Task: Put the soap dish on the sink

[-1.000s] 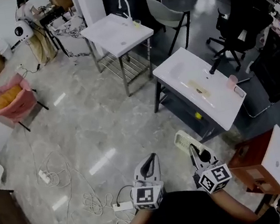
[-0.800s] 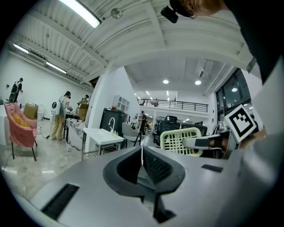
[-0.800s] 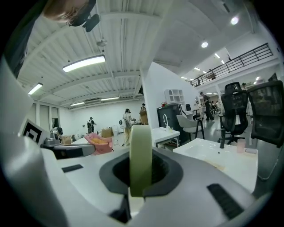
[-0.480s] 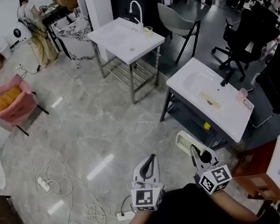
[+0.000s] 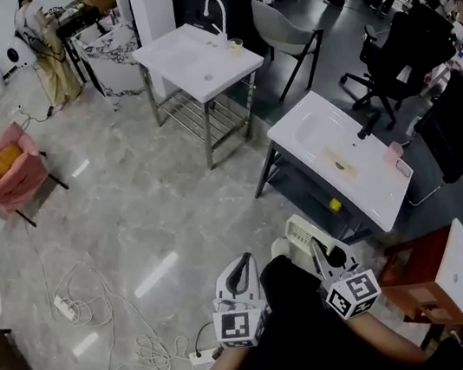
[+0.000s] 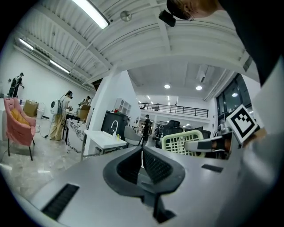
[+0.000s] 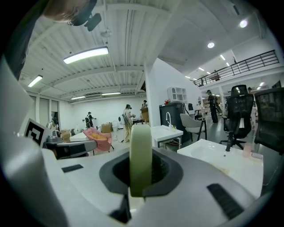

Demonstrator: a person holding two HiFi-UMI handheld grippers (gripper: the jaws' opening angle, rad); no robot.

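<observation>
The soap dish (image 5: 303, 231) is a pale green slotted tray. My right gripper (image 5: 314, 245) is shut on it and holds it on edge in front of the person's body, low in the head view. In the right gripper view the soap dish (image 7: 140, 155) stands edge-on between the jaws. The white sink (image 5: 311, 136) with a black faucet (image 5: 369, 124) stands up and right of both grippers, a step away. My left gripper (image 5: 246, 259) is beside the right one, shut and holding nothing. In the left gripper view its pads meet, and the soap dish (image 6: 184, 142) shows at the right.
A second white sink table (image 5: 196, 54) stands farther back. A brown cabinet (image 5: 417, 267) with a white top sits right of the grippers. Black office chairs (image 5: 393, 47) are behind the near sink. Cables and a power strip (image 5: 101, 298) lie on the floor at left.
The whole view has shifted as the person stepped toward the near sink. A dark leg now shows between the grippers. The right gripper keeps its hold on the dish.
</observation>
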